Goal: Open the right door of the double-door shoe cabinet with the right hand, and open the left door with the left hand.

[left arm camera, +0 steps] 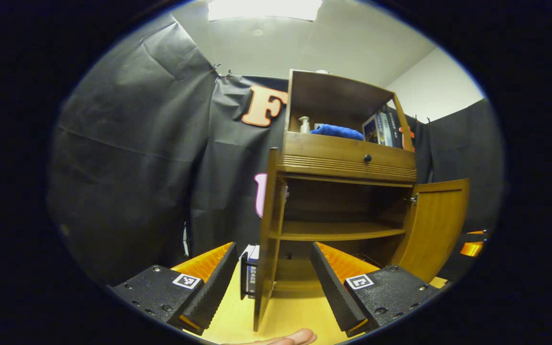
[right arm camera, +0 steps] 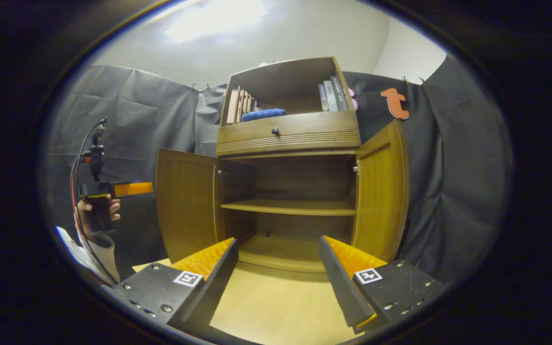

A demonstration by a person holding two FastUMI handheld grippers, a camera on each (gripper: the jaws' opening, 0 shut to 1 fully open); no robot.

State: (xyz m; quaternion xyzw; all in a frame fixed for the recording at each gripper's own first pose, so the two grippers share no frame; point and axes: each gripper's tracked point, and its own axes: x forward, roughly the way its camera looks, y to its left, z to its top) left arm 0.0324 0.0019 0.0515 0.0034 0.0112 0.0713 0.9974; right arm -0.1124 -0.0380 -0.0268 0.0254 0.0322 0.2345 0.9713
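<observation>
Both cabinet doors look open; my two grippers are spread wide and empty.

Left gripper view: my left gripper [left arm camera: 271, 282] has its fingers wide apart w/ nothing between them. The shoe cabinet [left arm camera: 348, 163] stands just ahead on the pale floor; its left door [left arm camera: 269, 239] is edge-on to me, swung out, and the right door [left arm camera: 436, 225] hangs open at the far side. Right gripper view: my right gripper [right arm camera: 278, 278] is also wide and empty, facing the cabinet front-on; both door panels are swung clear of the empty shelf [right arm camera: 290, 207]. I judge the doors to be stiff, light wood panels on hinges, smooth-faced so prob. slippery to pinch flat. No knob visible on either, so I'd take the free vertical edge, away from the hinge, and pull in an arc.
</observation>
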